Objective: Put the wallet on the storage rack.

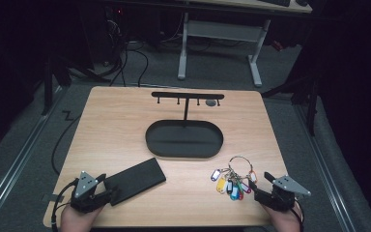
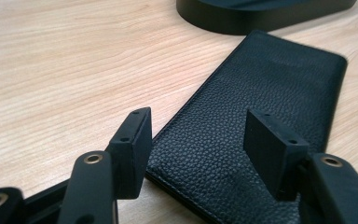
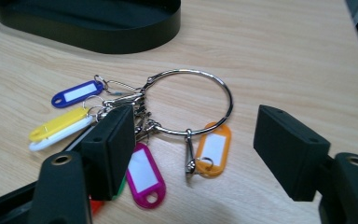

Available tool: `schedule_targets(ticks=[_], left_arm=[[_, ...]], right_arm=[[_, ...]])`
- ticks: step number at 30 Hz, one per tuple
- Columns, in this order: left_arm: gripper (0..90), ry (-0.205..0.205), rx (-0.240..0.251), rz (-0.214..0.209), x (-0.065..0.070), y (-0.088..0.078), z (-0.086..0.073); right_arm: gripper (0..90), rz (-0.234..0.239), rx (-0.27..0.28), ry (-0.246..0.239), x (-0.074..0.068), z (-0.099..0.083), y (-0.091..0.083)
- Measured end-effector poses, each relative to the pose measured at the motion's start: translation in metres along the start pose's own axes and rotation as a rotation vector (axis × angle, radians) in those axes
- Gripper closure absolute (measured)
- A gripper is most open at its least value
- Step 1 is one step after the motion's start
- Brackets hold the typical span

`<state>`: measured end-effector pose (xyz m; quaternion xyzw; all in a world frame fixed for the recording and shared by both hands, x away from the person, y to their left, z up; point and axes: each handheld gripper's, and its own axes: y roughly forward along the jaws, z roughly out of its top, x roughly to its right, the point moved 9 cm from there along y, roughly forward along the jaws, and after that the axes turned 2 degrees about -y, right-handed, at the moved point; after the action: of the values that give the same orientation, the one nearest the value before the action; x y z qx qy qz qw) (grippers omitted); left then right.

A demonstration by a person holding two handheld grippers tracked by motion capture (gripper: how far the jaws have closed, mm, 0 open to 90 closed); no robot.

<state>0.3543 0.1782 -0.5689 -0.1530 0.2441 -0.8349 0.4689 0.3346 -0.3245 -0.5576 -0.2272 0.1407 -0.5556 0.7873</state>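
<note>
Nearest, open fingers of the left gripper (image 1: 107, 187) are poised at a black wallet (image 1: 134, 180), at seven o'clock. Right gripper (image 1: 258, 185), open, faces a key bunch (image 1: 234, 180), five o'clock. Beyond, the tray stand (image 1: 184, 138) is seen unloaded; nothing is lifted yet.

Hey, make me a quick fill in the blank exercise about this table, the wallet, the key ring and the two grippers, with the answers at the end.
1. The left gripper is poised with open jaws over the near end of the black ____.
2. The big metal key ring carries several coloured plastic ____.
3. The tag lying nearest the right gripper inside its open jaws is ____ in colour.
4. The oval black tray has a hook stand rising from its ____ edge.

Missing words: wallet; tags; orange; far
</note>
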Motion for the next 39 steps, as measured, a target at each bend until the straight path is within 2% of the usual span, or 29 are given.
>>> schedule_targets(ticks=[4, 6, 7, 10, 12, 15, 18, 24, 28, 32, 35, 39], left_arm=[[44.2, 0.023, 0.006, 0.008, 0.002, -0.001, 0.003], [54.3, 0.057, 0.000, 0.060, -0.002, -0.001, 0.005], [57.2, 0.065, 0.005, 0.073, -0.004, 0.000, 0.006], [64.3, 0.028, -0.001, 0.069, -0.011, 0.007, 0.005], [67.5, 0.026, -0.012, 0.086, -0.017, 0.010, 0.004], [76.2, 0.010, -0.012, 0.108, -0.026, 0.014, 0.006], [89.9, -0.019, -0.042, 0.124, -0.033, 0.017, 0.007], [90.0, 0.000, -0.055, 0.140, -0.037, 0.020, 0.005], [90.0, 0.004, -0.075, 0.134, -0.038, 0.025, 0.004], [90.0, 0.024, -0.119, 0.118, -0.036, 0.030, -0.003], [90.0, 0.015, -0.118, 0.103, -0.034, 0.029, -0.004], [89.7, 0.040, -0.125, 0.100, -0.029, 0.025, -0.007]], right_arm=[[29.1, 0.017, 0.019, 0.000, -0.006, 0.003, 0.001], [29.0, 0.040, 0.033, 0.005, -0.010, 0.005, 0.002], [29.0, 0.046, 0.034, 0.003, -0.012, 0.006, 0.002], [29.5, 0.060, 0.045, -0.029, -0.019, 0.008, 0.003], [29.9, 0.069, 0.047, -0.038, -0.022, 0.008, 0.005], [29.8, 0.073, 0.039, -0.030, -0.022, 0.007, 0.007], [29.7, 0.072, 0.032, -0.018, -0.021, 0.006, 0.010], [29.4, 0.083, 0.015, -0.019, -0.024, 0.005, 0.012], [29.8, 0.089, 0.000, -0.024, -0.026, 0.003, 0.013], [30.7, 0.086, -0.012, -0.022, -0.027, 0.001, 0.013], [31.0, 0.082, -0.012, -0.019, -0.026, 0.001, 0.013], [32.3, 0.078, -0.016, -0.016, -0.026, 0.000, 0.013]])
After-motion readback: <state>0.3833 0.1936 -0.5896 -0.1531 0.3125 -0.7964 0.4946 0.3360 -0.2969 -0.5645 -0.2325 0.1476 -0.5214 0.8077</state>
